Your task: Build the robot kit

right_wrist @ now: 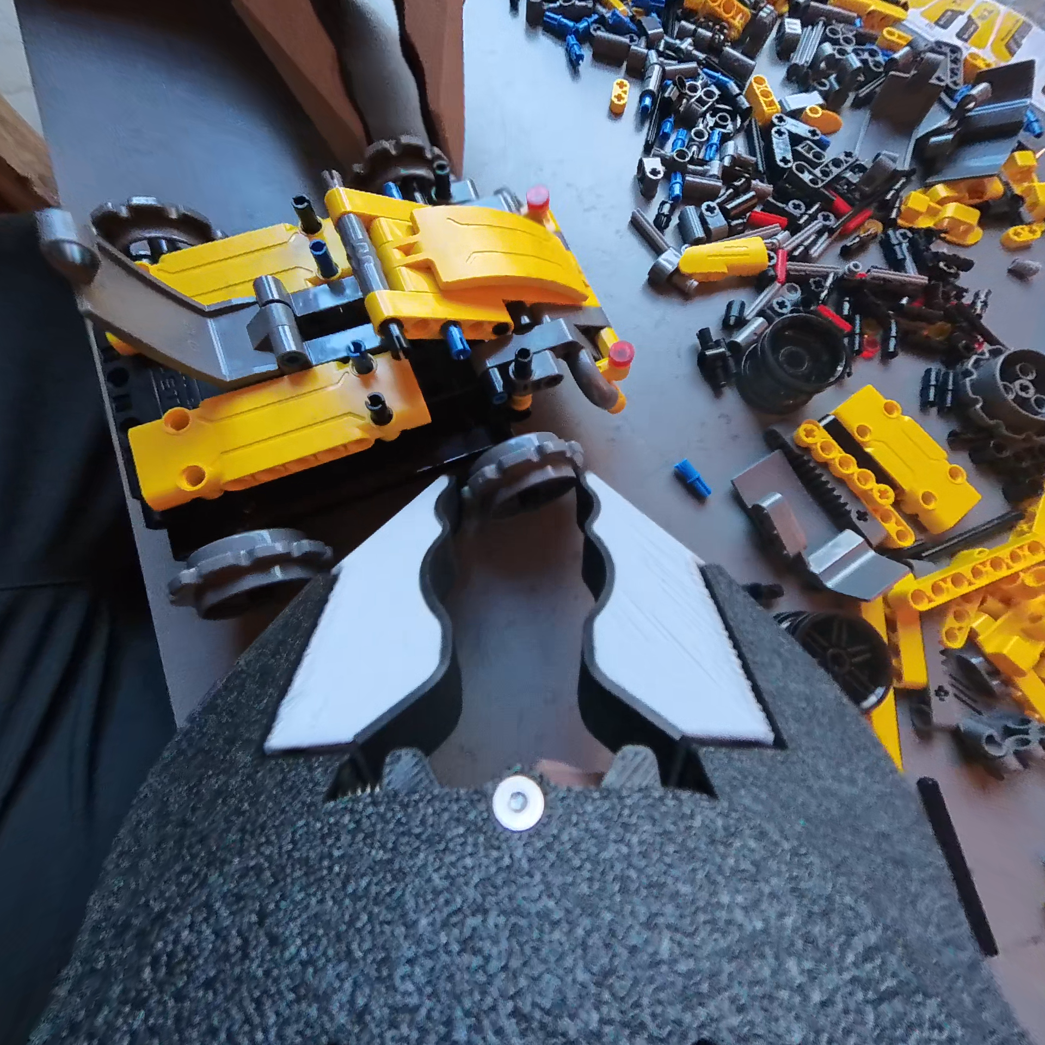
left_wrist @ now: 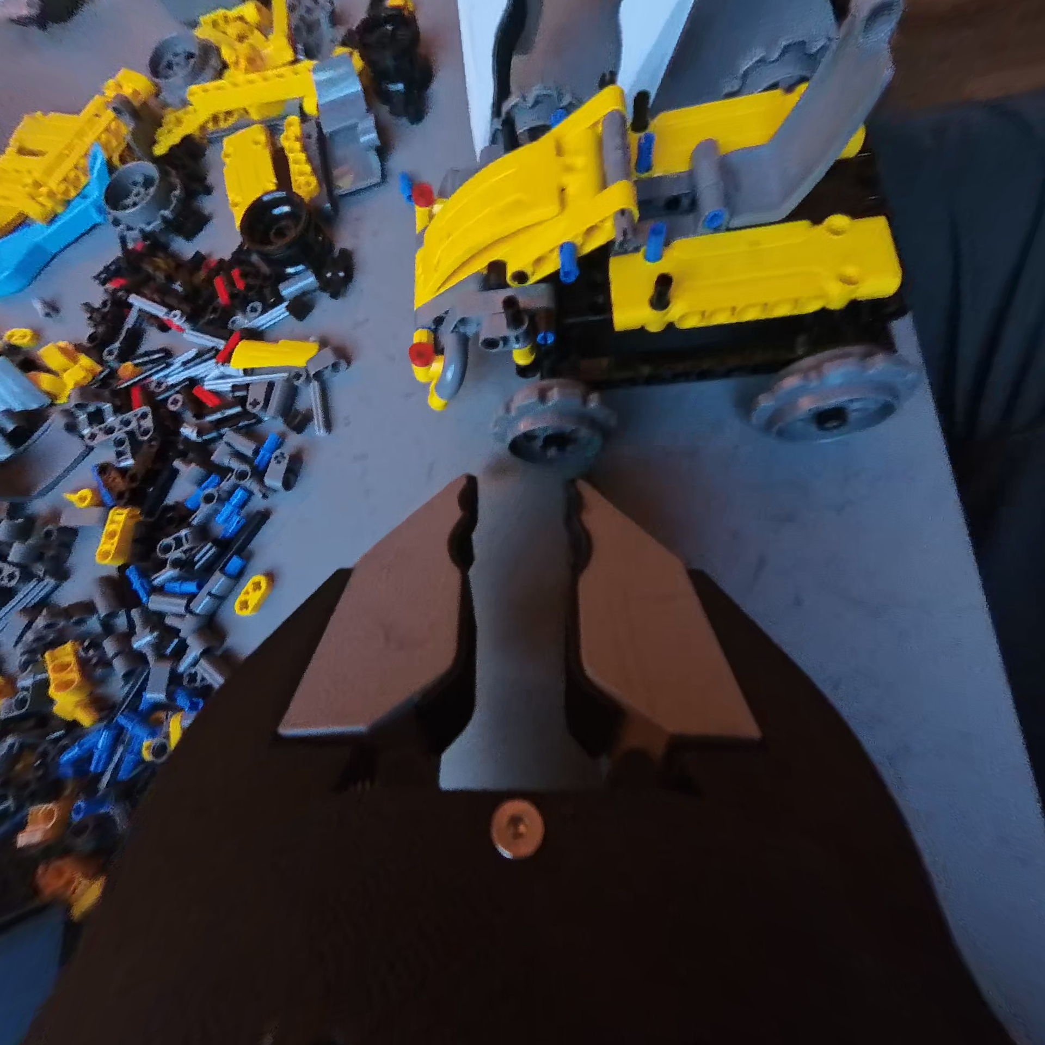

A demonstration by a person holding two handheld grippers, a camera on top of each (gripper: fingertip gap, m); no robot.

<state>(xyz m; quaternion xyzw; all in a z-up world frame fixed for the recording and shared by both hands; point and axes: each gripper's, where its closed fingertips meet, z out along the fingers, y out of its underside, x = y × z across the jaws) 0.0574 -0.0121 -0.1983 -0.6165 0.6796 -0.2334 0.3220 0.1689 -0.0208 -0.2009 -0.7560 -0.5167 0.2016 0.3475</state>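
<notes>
A yellow, black and grey brick-built vehicle (left_wrist: 735, 271) stands on the grey table (left_wrist: 763, 594) near its edge; it also shows in the right wrist view (right_wrist: 283, 430). My left gripper (left_wrist: 523, 486) has brown fingers, is open and empty, and its tips are just short of a grey front wheel (left_wrist: 551, 432). My right gripper (right_wrist: 517, 480) has pale fingers and is closed on the opposite grey front wheel (right_wrist: 523, 472), one tip on each side. The left gripper's brown fingers (right_wrist: 305, 73) show beyond the vehicle. The right gripper's white fingers (left_wrist: 478, 68) show behind it.
A wide pile of loose small bricks, pins and axles (left_wrist: 169, 452) (right_wrist: 791, 198) covers the table beside the vehicle. Yellow sub-assemblies (right_wrist: 882, 480) (left_wrist: 243, 96), black tyres (right_wrist: 791, 362), a blue piece (left_wrist: 51, 226) and a lone blue pin (right_wrist: 692, 478) lie there. A person's dark clothing (left_wrist: 989, 339) is at the table edge. The tips of one gripper are about 12 cm away from the tips of the other. Between my right fingertips and the lone blue pin (right_wrist: 692, 478) there is roughly 4 cm. It turns up in the left wrist view (left_wrist: 407, 187) as well.
</notes>
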